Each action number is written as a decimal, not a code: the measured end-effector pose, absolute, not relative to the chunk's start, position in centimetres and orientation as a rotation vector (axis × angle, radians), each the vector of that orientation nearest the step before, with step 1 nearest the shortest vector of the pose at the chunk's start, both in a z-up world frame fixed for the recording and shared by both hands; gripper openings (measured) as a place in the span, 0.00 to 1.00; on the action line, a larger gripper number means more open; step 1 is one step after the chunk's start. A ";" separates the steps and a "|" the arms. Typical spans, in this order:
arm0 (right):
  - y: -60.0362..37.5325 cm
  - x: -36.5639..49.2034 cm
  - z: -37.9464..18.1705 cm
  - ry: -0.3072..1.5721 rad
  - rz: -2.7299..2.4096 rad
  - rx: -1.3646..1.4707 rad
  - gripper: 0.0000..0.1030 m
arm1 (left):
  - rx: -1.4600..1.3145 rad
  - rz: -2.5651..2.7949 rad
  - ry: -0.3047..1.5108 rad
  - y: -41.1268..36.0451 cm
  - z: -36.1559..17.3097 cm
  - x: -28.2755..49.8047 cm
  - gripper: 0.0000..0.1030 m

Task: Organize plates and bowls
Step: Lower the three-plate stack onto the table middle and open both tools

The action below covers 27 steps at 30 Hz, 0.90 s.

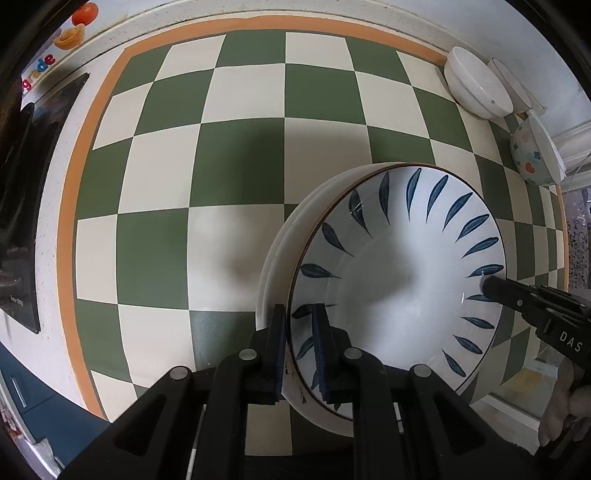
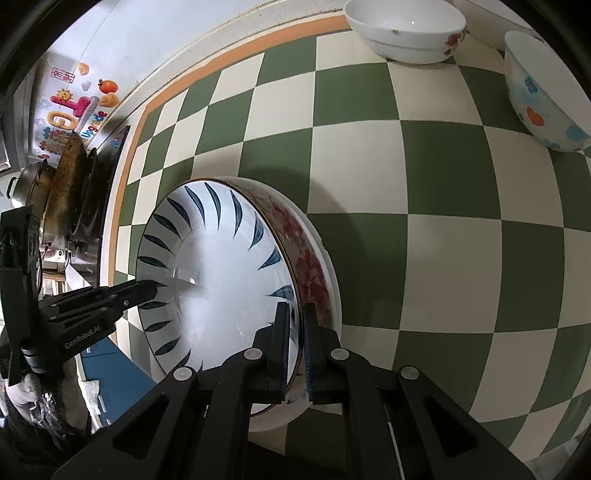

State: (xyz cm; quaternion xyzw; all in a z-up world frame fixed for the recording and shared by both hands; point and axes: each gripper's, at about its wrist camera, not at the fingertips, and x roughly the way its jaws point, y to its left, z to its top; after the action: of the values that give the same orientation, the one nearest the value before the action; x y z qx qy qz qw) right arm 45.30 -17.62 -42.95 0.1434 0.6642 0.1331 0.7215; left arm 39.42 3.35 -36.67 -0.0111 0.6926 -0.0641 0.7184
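Both my grippers are clamped on the same white ceramic plate w/ dark blue leaf strokes (image 1: 399, 280): left gripper (image 1: 300, 347) pinches its near-left rim, right gripper (image 2: 296, 343) the opposite rim. Plate sits on top of a stack; right cam shows a red-flowered plate (image 2: 314, 266) directly under it, left cam only shows plain white rims there. Stack is on the green-and-cream checkered mat w/ orange border (image 1: 236, 155). Well apart at the far edge: a white bowl (image 2: 406, 29) and a pastel dotted bowl (image 2: 546, 96), nothing btwn them and the stack. Right cam also catches a sooty pot on a stove (image 2: 62, 192) and colourful wall stickers (image 2: 70, 107).
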 end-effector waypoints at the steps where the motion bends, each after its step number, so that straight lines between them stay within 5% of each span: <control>1: -17.6 45.3 -43.0 1.469 0.295 0.312 0.08 | -0.026 -0.136 1.533 3.3 -36.8 39.3 0.11; 27: -17.4 44.1 -40.4 1.457 0.177 0.300 0.16 | -0.061 -0.043 1.481 4.2 -34.8 38.0 0.14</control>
State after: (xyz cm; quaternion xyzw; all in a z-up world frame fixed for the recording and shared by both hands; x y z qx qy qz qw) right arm 44.09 -17.40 -40.43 0.1365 0.6624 0.0804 0.7322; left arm 37.98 4.15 -34.83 -0.0278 0.6744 -0.0197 0.7376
